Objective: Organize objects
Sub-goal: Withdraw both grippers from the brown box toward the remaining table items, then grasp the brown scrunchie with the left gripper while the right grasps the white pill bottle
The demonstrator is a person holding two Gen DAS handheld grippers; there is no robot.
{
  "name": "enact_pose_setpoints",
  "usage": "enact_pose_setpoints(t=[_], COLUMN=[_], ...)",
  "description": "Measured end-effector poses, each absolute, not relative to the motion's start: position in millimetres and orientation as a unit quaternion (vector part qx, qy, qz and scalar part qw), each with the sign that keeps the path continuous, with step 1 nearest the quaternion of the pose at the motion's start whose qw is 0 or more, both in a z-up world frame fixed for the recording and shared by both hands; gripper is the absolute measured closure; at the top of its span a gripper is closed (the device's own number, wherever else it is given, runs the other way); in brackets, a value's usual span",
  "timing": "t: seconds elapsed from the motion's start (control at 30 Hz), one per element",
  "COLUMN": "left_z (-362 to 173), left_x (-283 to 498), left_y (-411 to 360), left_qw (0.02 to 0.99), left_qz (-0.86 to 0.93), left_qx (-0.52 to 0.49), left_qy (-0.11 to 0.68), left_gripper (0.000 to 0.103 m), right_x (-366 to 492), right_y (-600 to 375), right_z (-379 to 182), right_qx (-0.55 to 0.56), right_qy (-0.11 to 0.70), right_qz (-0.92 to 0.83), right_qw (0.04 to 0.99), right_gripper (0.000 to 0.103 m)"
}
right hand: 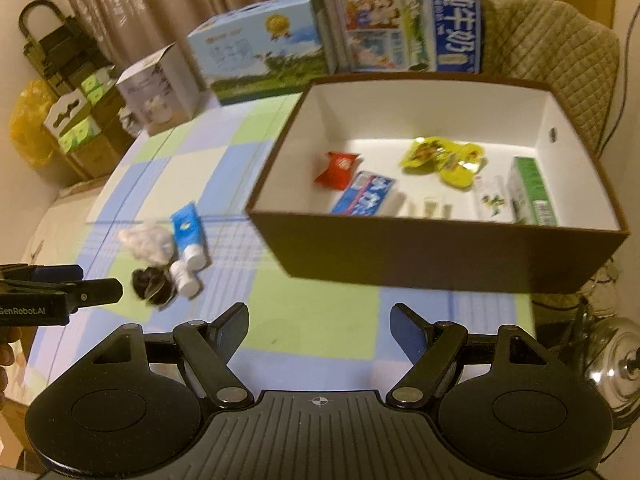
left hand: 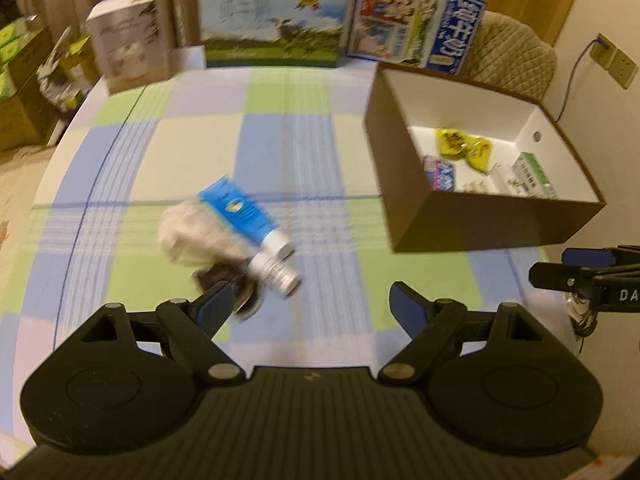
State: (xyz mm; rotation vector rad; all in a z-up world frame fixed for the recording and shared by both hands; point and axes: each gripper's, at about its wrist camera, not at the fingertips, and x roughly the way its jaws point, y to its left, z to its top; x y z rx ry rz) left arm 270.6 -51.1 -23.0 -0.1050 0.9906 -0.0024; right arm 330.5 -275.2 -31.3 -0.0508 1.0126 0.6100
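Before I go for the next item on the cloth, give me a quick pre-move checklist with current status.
1. Left gripper jaws open, nothing between them: ok.
2. Right gripper jaws open, nothing between them: ok.
3. Items left on the cloth: blue tube, white bottle, white wad, dark item: ok, all in view.
4. Items separated for a clean grasp: not ok, they lie bunched together.
5. Box open with bare floor left: ok.
6. What the dark item is: cannot tell, blurred.

Woven checked tablecloth (left hand: 280, 128), matt brown cardboard box (right hand: 420, 256), glossy blue plastic tube (left hand: 238, 210).
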Motion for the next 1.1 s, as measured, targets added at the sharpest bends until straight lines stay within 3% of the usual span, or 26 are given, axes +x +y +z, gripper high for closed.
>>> enact_pose_setpoints(t=[1.1], left_z=[-73.7], left_x=[260.0], left_y=[32.2], left_qw=[0.858], left_qz=[0.041], left_qx=[-0.061], left_qy=[0.508], left_gripper=[0.022], right_x=[306.4], right_y=[-163.7], right_z=[-93.9], right_qx=[-0.068], right_qy=[0.510], right_qz=[0.320], right_qw=[0.796], right_gripper=[0.028])
